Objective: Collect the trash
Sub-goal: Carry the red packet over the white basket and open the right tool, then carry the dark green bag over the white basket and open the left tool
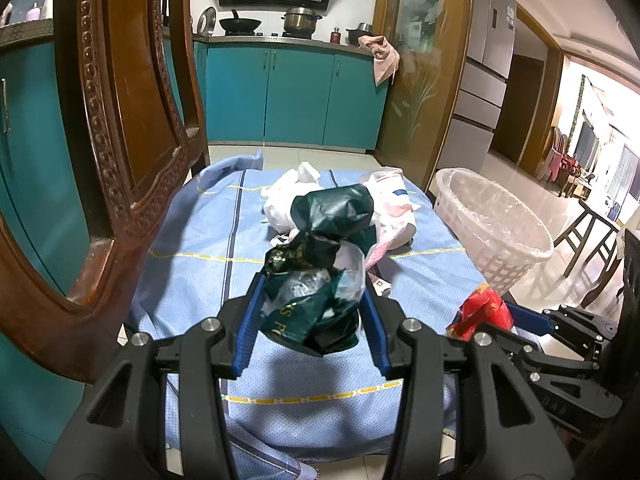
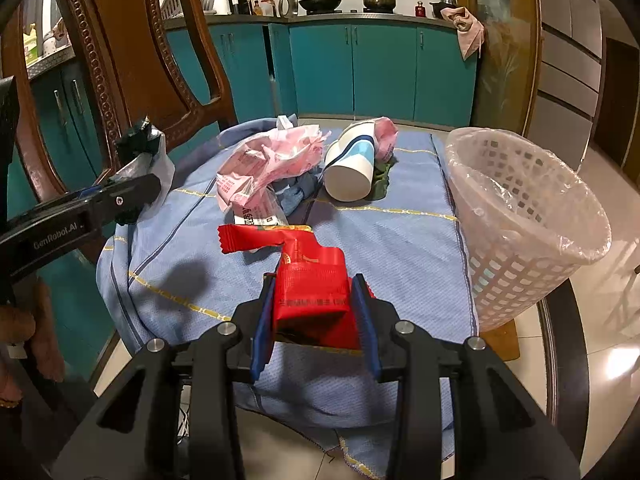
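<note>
Through the left wrist camera we are watching the left gripper [image 1: 312,308] clamping its blue pads, about half open, on a crumpled dark green plastic wrapper [image 1: 316,280] bundled with clear film. The bundle is hanging just above the blue tablecloth [image 1: 192,252], well to the left of the white laundry-style wastebasket [image 1: 496,236] with its clear liner. We are judging this wad as very light, soft and springy; it is likely to puff out when released, so gripping across its thickest middle, as now, is looking sensible. Behind it, more white and pink bags [image 1: 288,196] are lying on the cloth. To the right, the other gripper is showing with a red packet [image 1: 482,312].

Through the right wrist camera we are seeing the right gripper [image 2: 316,308] pinching a red foil snack wrapper [image 2: 310,288] between its pads, jaws roughly a third open and pressing on the wrapper's folded end. The wrapper is sitting left of the wastebasket [image 2: 520,216] and near its base, its serrated far end trailing toward the cloth. We are reckoning it thin, slick and crinkly, prone to sliding from the pads, so holding the folded, doubled part is giving better purchase. Beyond it, further from the basket, a pink printed bag [image 2: 264,164] and a tipped white paper cup [image 2: 350,172] with blue stripes are waiting.
</note>
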The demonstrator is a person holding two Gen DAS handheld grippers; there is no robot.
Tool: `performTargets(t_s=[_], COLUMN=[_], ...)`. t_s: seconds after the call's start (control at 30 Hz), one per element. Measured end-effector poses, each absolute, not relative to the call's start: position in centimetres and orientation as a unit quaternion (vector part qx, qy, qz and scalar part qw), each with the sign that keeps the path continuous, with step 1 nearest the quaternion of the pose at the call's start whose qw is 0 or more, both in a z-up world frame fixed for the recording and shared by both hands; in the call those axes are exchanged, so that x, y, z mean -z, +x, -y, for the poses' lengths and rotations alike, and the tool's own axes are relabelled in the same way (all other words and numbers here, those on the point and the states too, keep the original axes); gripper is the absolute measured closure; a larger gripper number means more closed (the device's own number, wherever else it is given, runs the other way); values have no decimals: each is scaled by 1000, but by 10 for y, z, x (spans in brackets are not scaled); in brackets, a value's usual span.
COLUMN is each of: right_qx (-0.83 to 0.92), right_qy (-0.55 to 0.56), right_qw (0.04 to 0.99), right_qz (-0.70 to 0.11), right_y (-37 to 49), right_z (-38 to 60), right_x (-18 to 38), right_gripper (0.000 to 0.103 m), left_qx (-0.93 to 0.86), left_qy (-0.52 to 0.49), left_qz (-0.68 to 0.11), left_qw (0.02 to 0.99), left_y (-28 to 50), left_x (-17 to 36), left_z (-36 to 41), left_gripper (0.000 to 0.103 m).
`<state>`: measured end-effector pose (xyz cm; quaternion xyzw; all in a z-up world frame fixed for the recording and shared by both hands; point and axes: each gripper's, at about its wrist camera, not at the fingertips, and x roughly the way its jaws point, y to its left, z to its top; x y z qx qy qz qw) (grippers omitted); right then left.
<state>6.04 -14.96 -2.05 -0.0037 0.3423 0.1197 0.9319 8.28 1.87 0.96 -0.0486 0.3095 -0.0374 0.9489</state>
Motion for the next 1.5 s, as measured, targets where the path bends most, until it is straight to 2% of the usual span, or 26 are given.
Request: performTargets(t_s=[0.2,0.4,0.57,0.63,0.7,0.83,0.9,1.03,1.1,1.27,1.5], right_qx=[-101,-4,71,90,109,87,89,71,59,41,105], right_qy=[4,41,79,99,113,141,145,157,173,165,202], right_qw=[944,966,963,957,952,952,957,959,959,965,964], right_qz=[-313,-254,-247,-257,-262,-258,-235,-224,-219,-201,-139], right_y=[69,116,166,185,194,179,159,131,118,99,81], right_z=[168,239,303,324,337,342,337,321,318,303,334], right_x=[0,-40,-38,-26,-12,-13,-22,-29,-32,-37,-44], right_gripper=[65,65,65,59,45,41,28,22,15,12,12], left_qx=[36,36,34,33,32,30,30,35,37,84,182], left_qy=[-47,-47,-46,-47,-45,-41,-39,-34,-23,-26,-22], left_qz=[-312,-314,-317,-319,-320,-322,-324,-328,-330,-326,-320], left_qw=[948,948,947,946,946,945,945,944,943,941,929], left_y=[86,90,92,93,93,92,93,95,99,114,182], left_x=[-9,-6,-4,-3,-2,-1,0,1,-1,-17,-43], left_z=[-17,-16,-16,-16,-15,-15,-14,-8,1,40,143], left_gripper=[56,56,56,56,56,56,56,56,56,56,56])
